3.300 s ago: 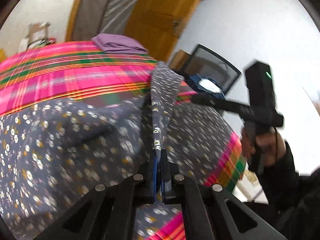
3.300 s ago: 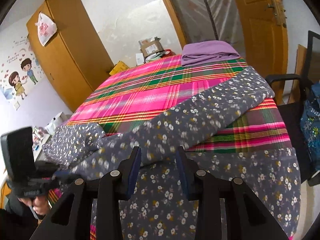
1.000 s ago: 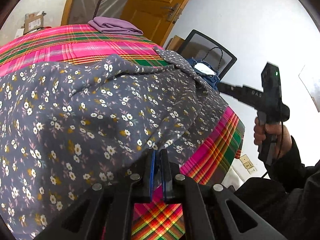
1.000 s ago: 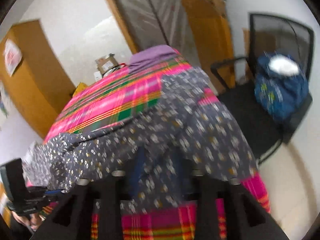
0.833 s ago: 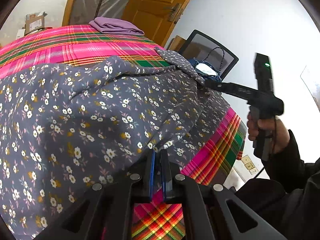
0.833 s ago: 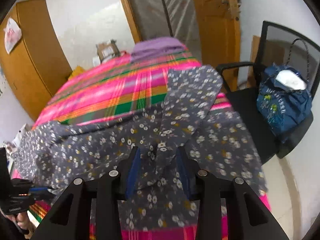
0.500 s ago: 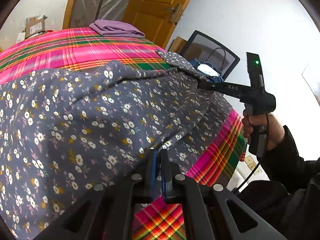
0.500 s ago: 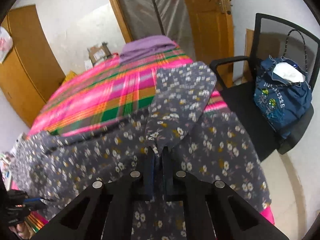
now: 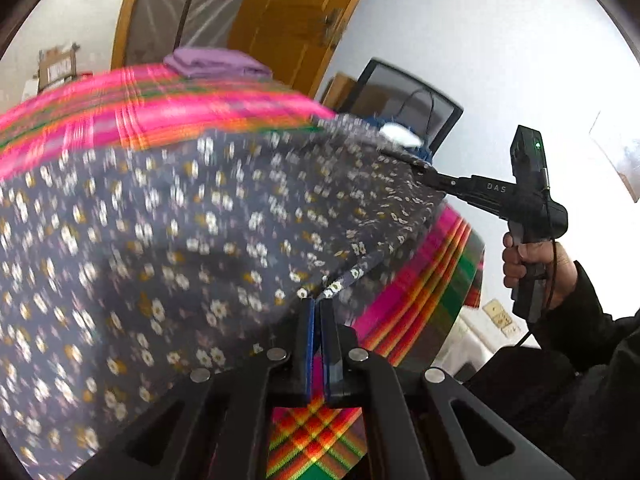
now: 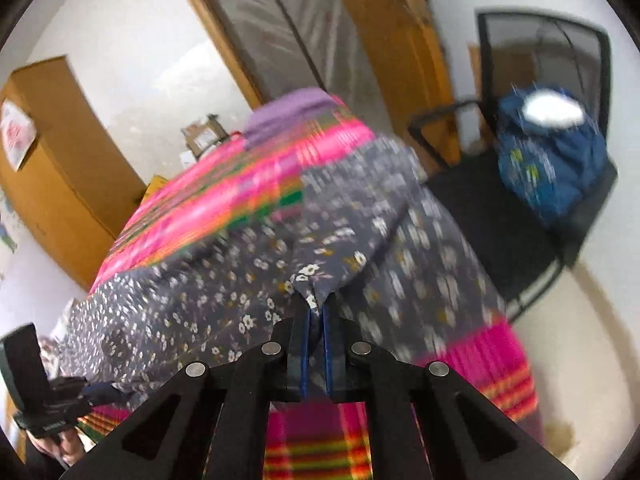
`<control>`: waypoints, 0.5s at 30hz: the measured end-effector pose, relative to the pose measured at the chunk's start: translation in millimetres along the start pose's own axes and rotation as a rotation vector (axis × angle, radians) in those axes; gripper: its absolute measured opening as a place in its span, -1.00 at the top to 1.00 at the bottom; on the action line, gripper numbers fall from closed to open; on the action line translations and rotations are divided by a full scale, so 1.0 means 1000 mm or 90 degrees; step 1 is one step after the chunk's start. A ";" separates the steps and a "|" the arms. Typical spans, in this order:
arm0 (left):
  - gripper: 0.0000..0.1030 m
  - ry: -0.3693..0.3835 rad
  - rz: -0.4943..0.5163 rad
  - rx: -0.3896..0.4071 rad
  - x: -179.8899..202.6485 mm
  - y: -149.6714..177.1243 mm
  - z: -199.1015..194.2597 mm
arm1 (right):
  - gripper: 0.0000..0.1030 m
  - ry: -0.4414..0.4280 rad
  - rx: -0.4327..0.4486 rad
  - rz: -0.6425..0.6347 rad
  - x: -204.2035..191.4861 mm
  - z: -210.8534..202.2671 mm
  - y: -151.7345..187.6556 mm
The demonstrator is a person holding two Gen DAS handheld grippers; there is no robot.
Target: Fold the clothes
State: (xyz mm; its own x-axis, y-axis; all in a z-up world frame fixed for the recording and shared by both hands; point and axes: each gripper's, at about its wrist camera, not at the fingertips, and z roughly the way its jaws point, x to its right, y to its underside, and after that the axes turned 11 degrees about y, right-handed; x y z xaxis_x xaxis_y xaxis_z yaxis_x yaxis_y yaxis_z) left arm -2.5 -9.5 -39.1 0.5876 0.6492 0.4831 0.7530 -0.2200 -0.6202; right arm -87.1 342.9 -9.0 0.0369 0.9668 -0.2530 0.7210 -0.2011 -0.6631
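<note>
The bed under its pink, green and orange plaid cover (image 9: 120,112) fills the left and centre of both views; a grey floral cotton garment (image 9: 180,240) is spread over the near half of that bed, its edge hanging over the side towards the lower right of the left wrist view; a folded purple cloth (image 10: 288,110) sits at the far end, in the upper middle of the right wrist view; a black mesh chair carrying a blue bag (image 10: 552,160) stands to the right of the bed.

The left hand-held gripper (image 9: 316,308) is clenched on the garment's near hem at lower centre; the right hand-held gripper (image 10: 316,312) has just been closing and now pinches a fold of the same fabric between its pads; in the left wrist view it shows at the right edge, its tip at the cloth's corner.

The step in hand looks like the start of a fold, both corners of one edge being grasped and the cloth blurred as if in motion; the next move probably calls for raising both corners together, keeping the edge taut, and carrying it over the body of the garment towards the far edge so the layers line up; uneven tension would skew the crease.
</note>
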 end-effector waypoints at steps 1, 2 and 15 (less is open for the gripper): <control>0.95 0.000 0.002 -0.003 0.001 0.001 0.001 | 0.89 0.003 -0.007 0.007 0.003 0.001 0.005; 0.95 0.000 0.004 -0.003 0.002 0.001 0.000 | 0.89 0.005 -0.005 0.007 0.004 0.000 0.007; 0.84 0.042 0.006 -0.013 0.001 0.005 -0.010 | 0.69 0.033 -0.006 -0.011 0.011 -0.008 0.017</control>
State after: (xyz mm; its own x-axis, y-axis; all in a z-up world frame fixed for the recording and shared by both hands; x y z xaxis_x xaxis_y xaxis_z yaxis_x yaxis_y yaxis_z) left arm 5.1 -17.0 -35.9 0.6129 0.5972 0.5173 0.7526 -0.2420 -0.6123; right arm -69.3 350.9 -17.6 0.0600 0.9769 -0.2053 0.7283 -0.1835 -0.6602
